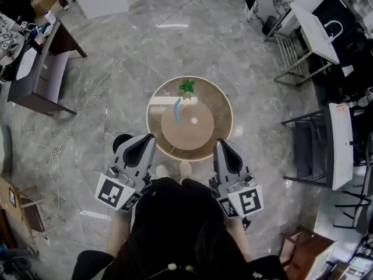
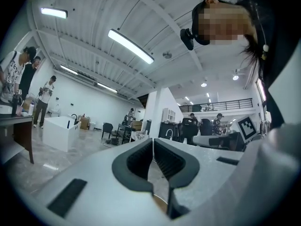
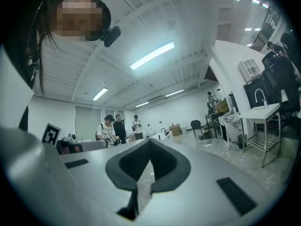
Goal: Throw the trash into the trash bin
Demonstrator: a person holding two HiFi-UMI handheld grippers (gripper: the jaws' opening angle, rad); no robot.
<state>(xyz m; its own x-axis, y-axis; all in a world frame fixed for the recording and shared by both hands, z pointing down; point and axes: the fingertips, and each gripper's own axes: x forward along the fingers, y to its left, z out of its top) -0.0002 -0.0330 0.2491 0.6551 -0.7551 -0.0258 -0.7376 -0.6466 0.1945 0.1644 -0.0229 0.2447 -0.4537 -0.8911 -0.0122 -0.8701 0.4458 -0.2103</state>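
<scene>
Three pieces of trash lie on the round brown bench with a pale rim (image 1: 152,134): one crumpled green piece (image 1: 186,87) near the far edge, one curved blue strip (image 1: 176,109) just this side of it, and one small white scrap (image 1: 194,121) near the centre. All three are on the bench top, apart from one another, and none is in a bin.

Your left hand-held gripper (image 1: 148,139) is closed. Its ribbed dark pads meet at the tips with nothing between them. Your right hand-held gripper (image 1: 222,143) is likewise closed and empty. Both point level and flank the near rim of the bench, one on each side of your body. Judged from that posture, the two are parked short of the trash rather than committed to any one piece.

One dark round object (image 1: 120,140) stands on the grey marble floor (image 1: 116,86) beside the left hand-held gripper, partly hidden. You cannot confirm from these views that it is the trash bin.

Count: three trash pieces, two hand-held grippers, one bench.
</scene>
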